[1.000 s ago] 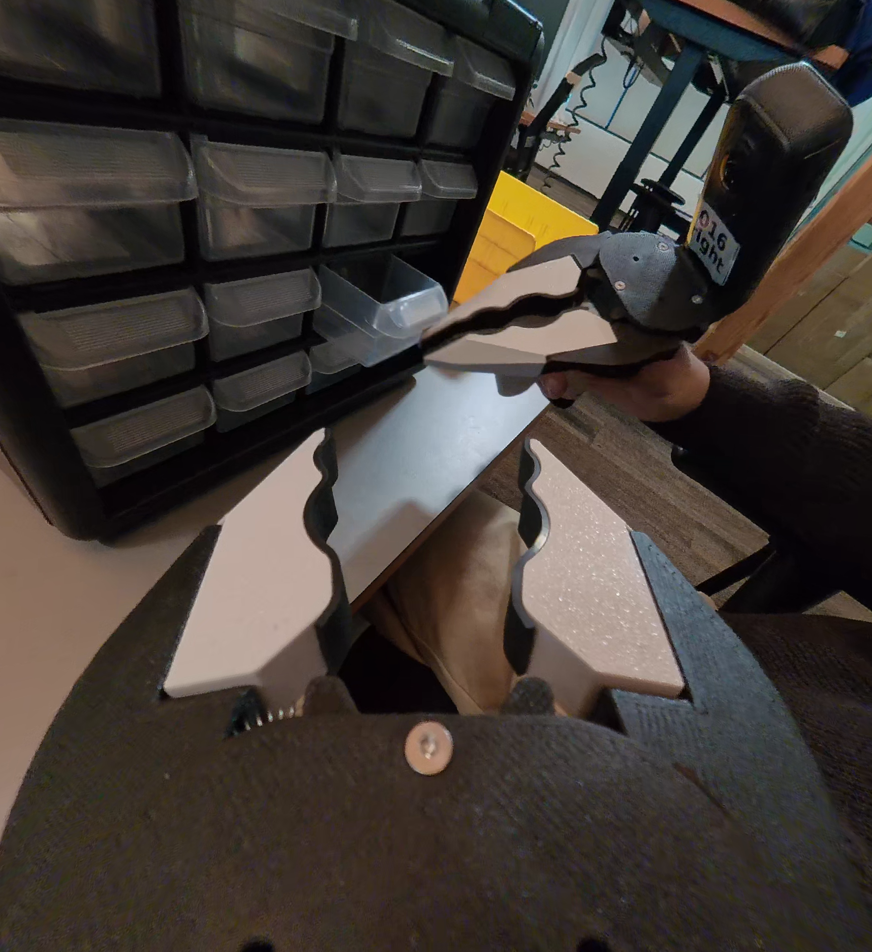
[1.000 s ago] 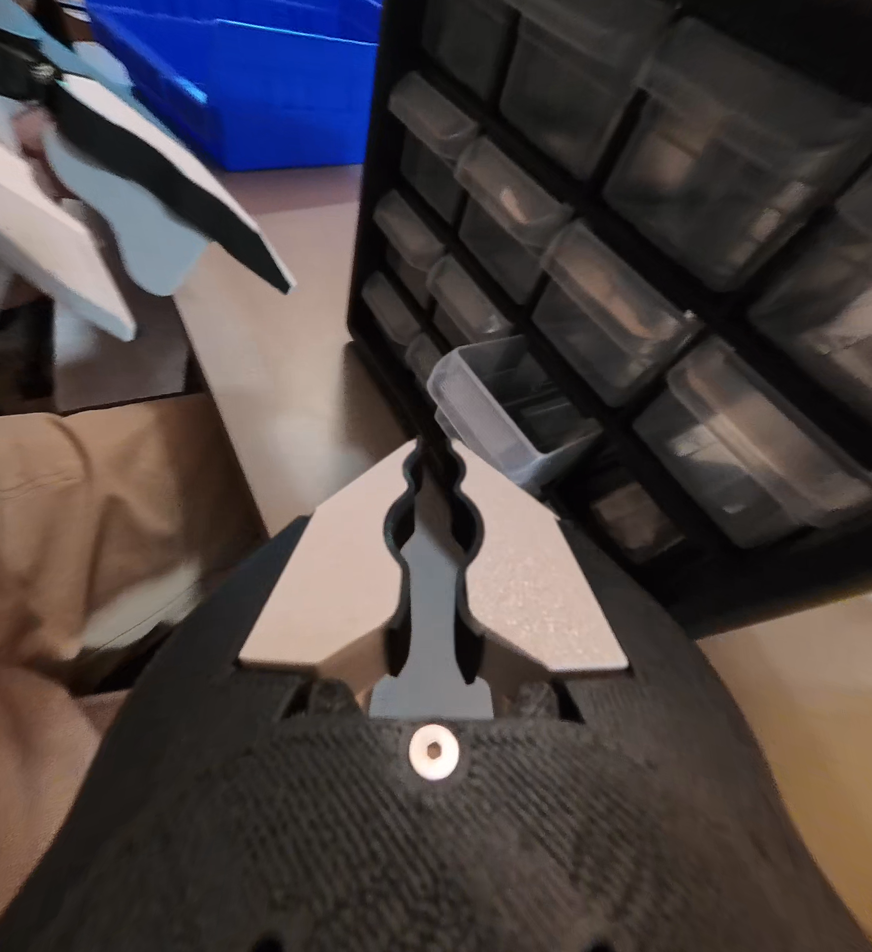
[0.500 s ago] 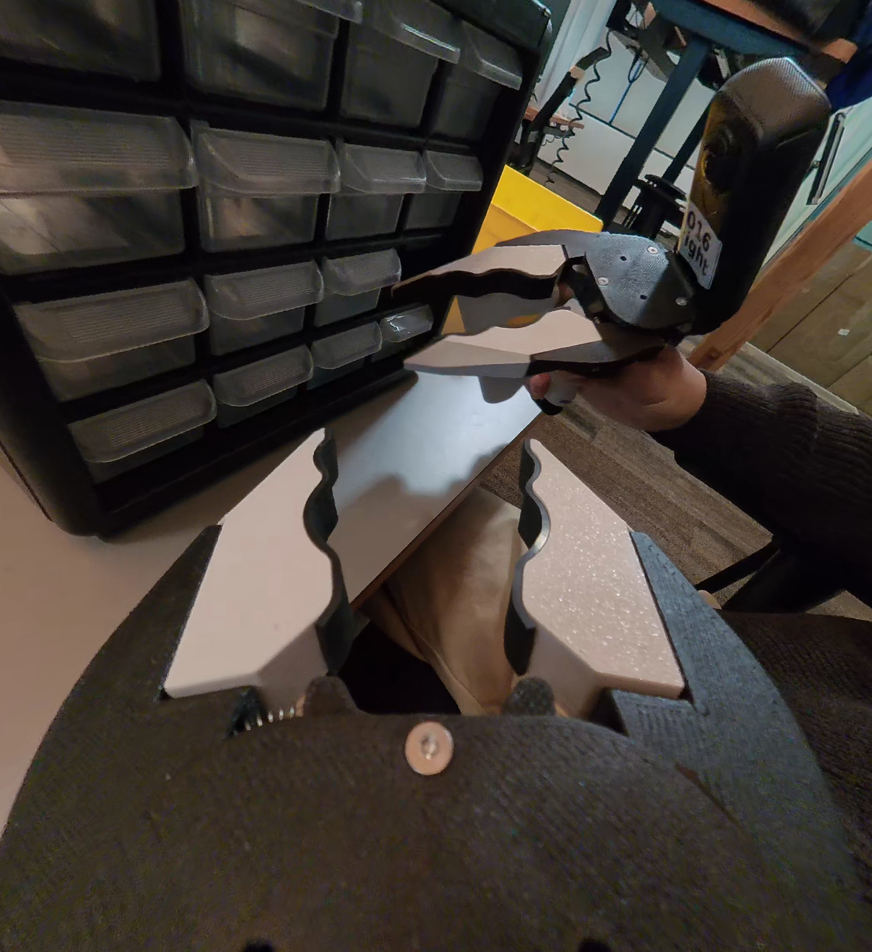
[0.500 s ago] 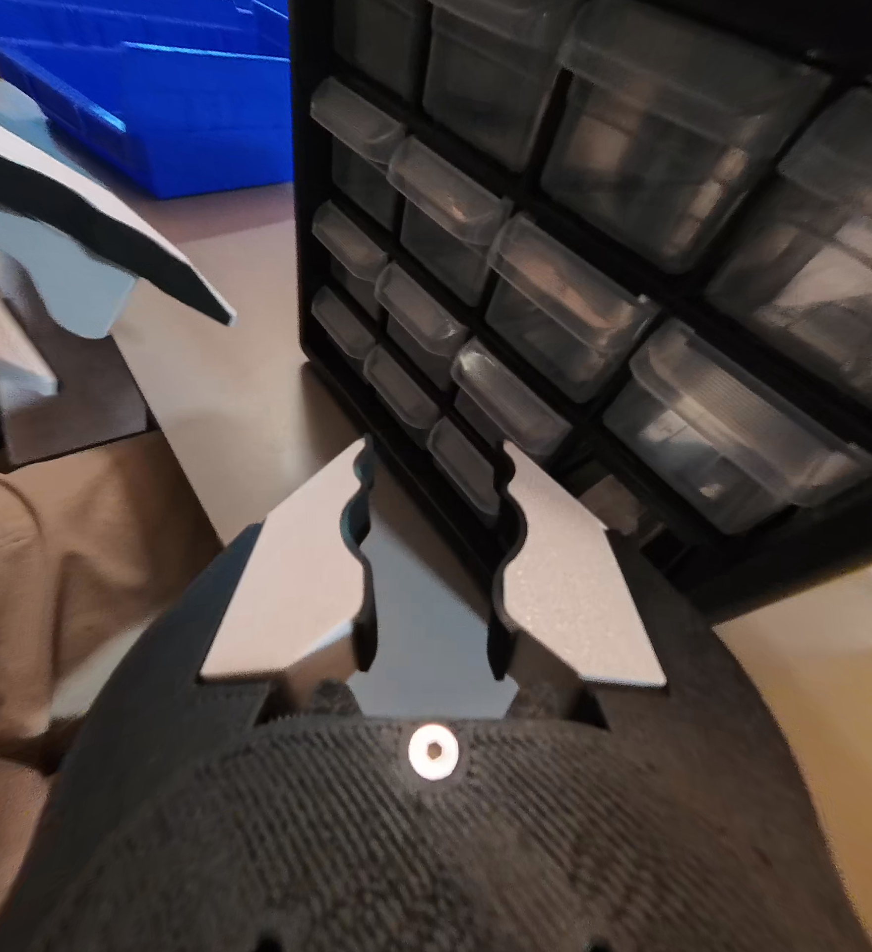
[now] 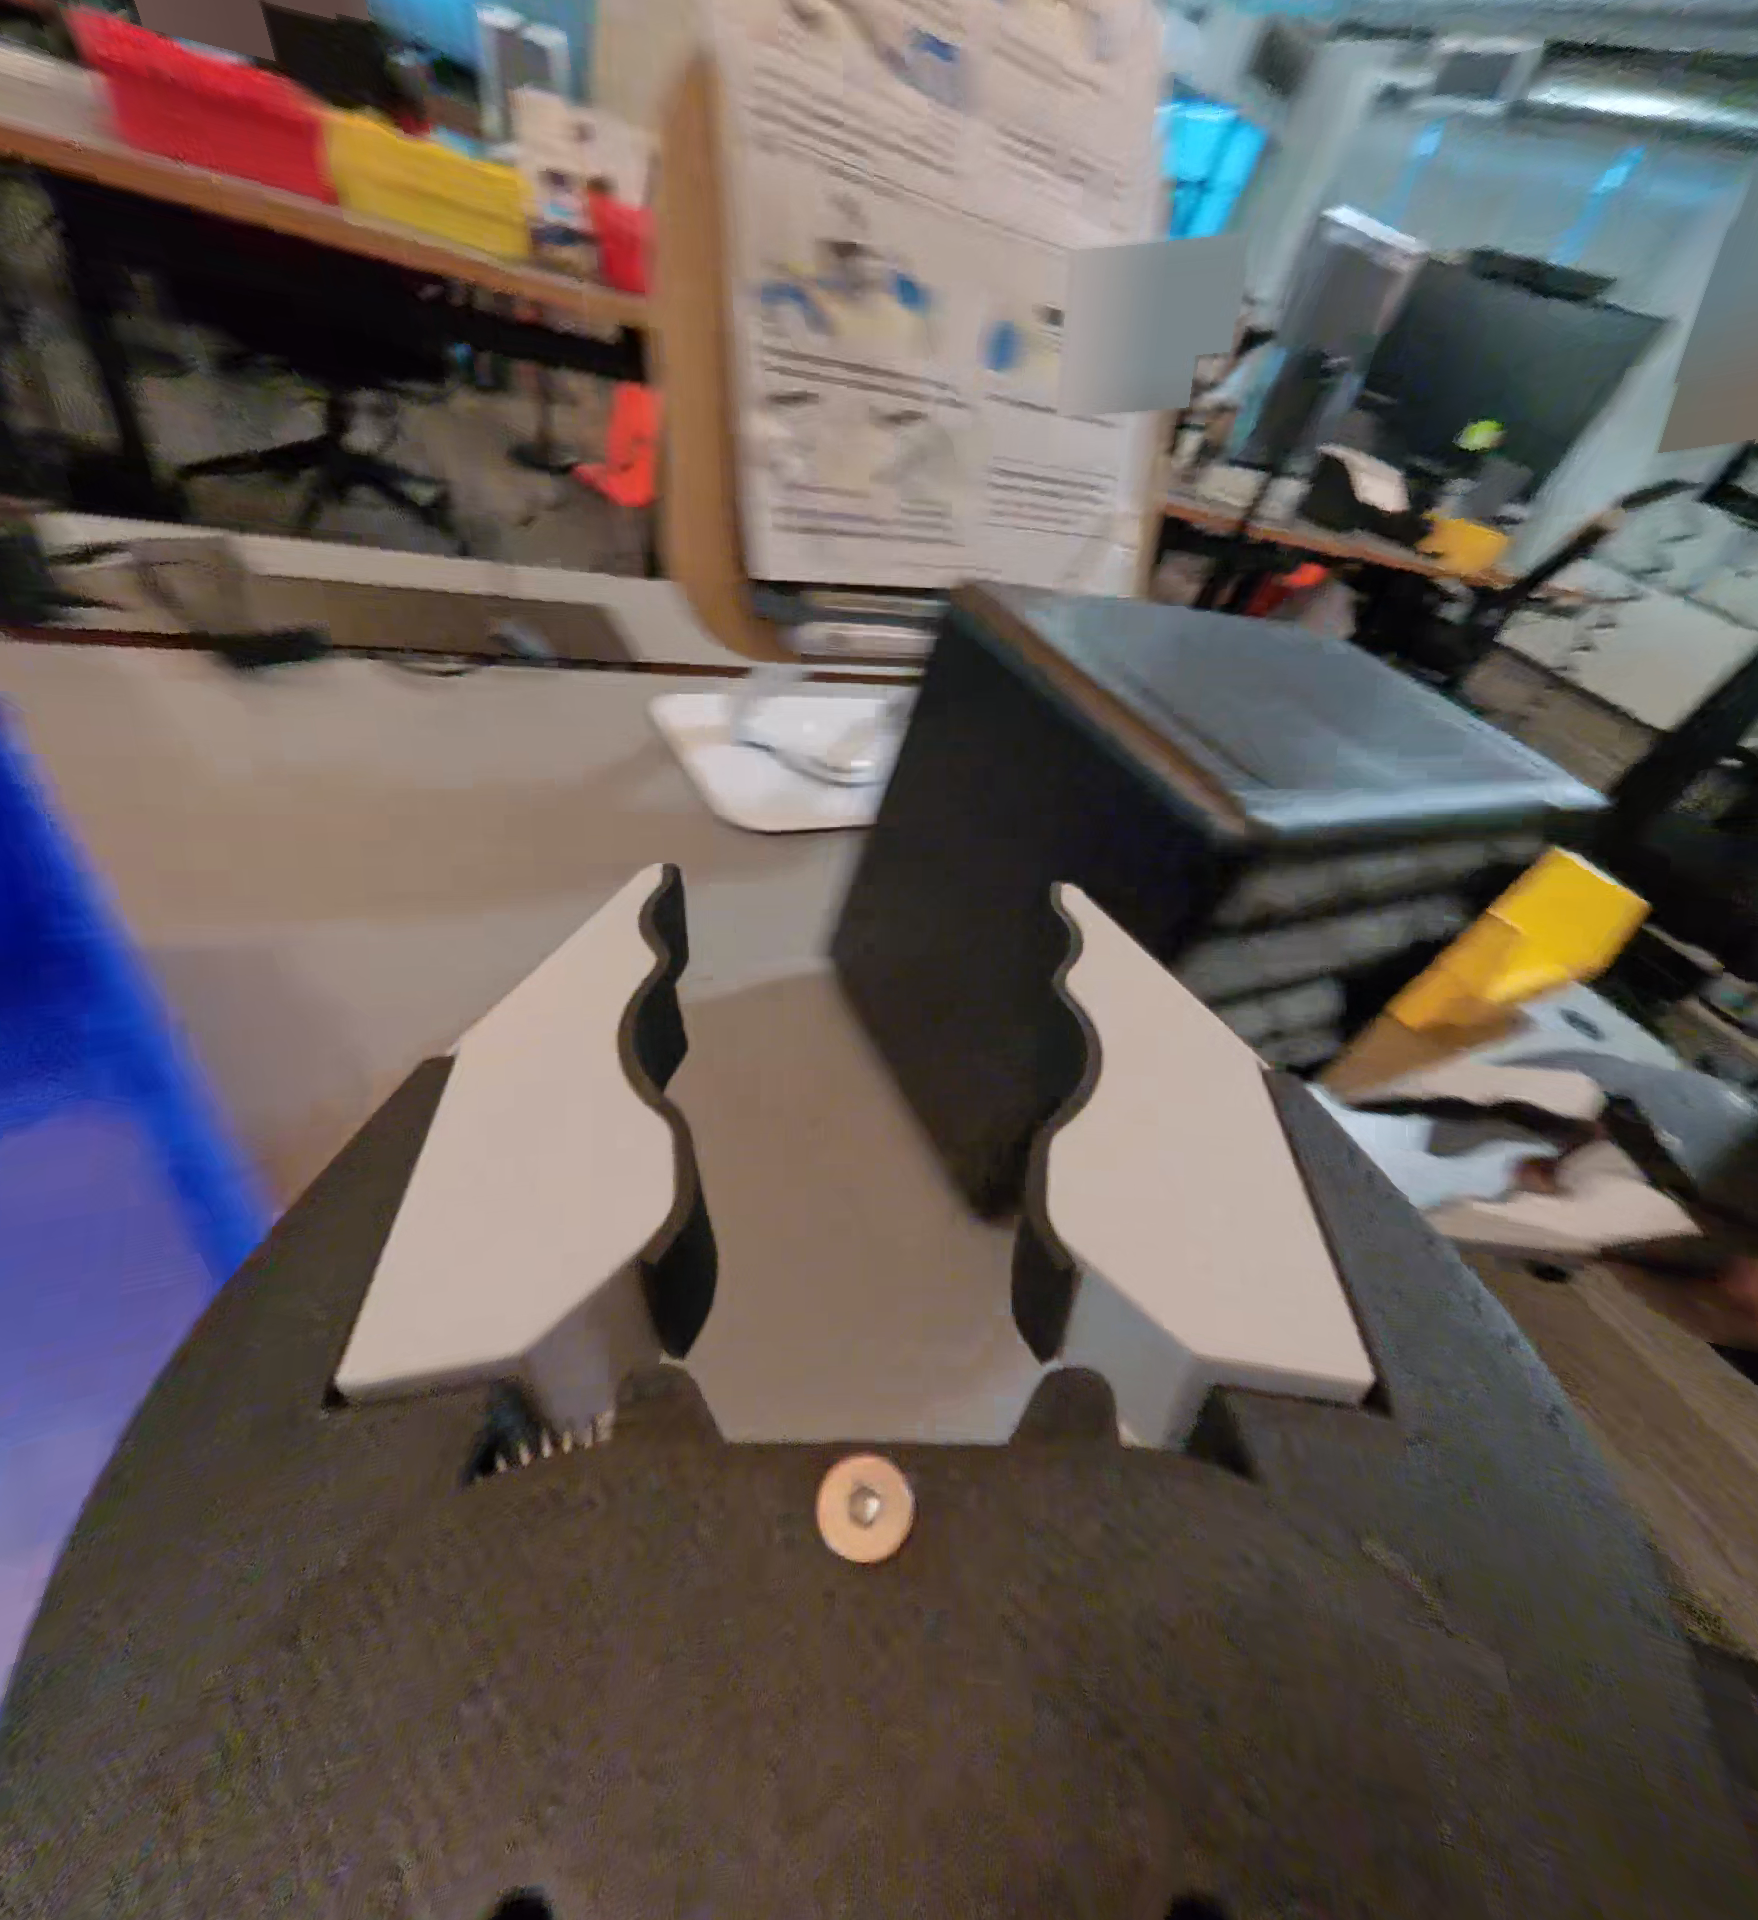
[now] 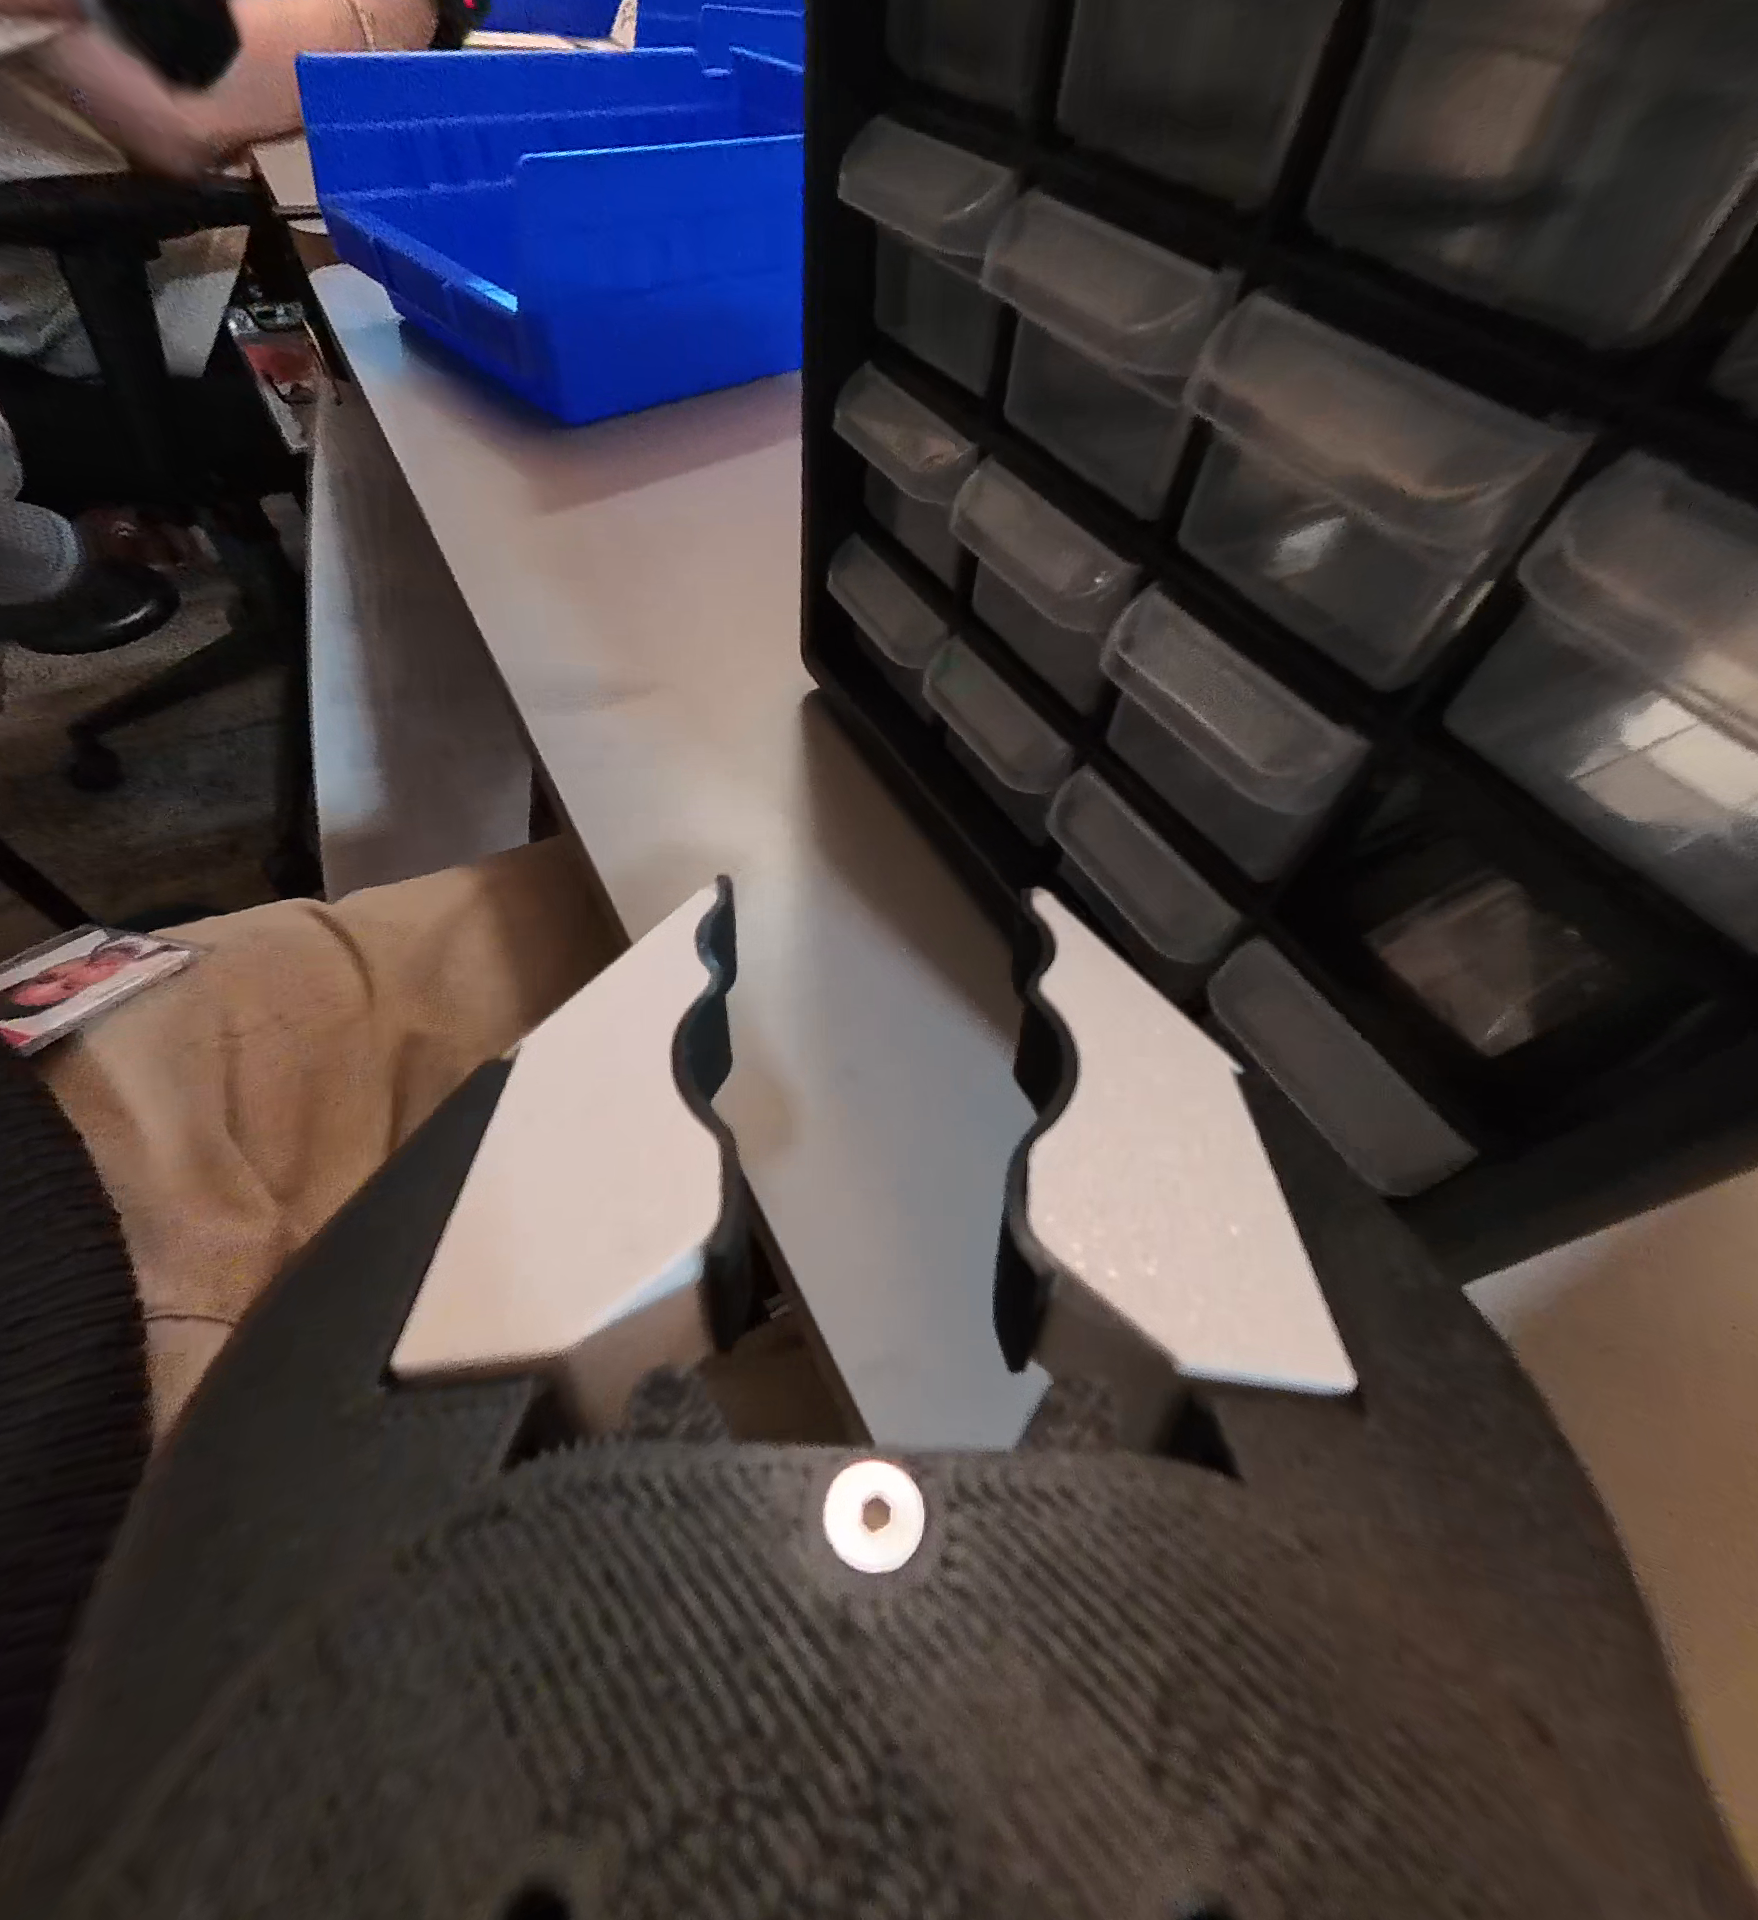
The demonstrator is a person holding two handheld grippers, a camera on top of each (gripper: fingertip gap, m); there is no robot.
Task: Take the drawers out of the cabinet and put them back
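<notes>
The black cabinet with clear plastic drawers stands on the grey table, at the right of the right wrist view; all its visible drawers sit pushed in. My right gripper is open and empty, low over the table just in front of the cabinet's bottom rows. My left gripper is open and empty, raised, looking at the cabinet's black side wall and top. The right gripper shows blurred at the right edge of the left wrist view.
A blue bin stands on the table left of the cabinet and shows in the left wrist view. A white tray lies behind the cabinet. A yellow box sits to its right. A person's tan trouser leg is below the table edge.
The right gripper pushed the pulled-out drawer back in, opened, and drew back from the cabinet. The left gripper swung up and leftward, from facing the drawer fronts to facing the cabinet's side.
</notes>
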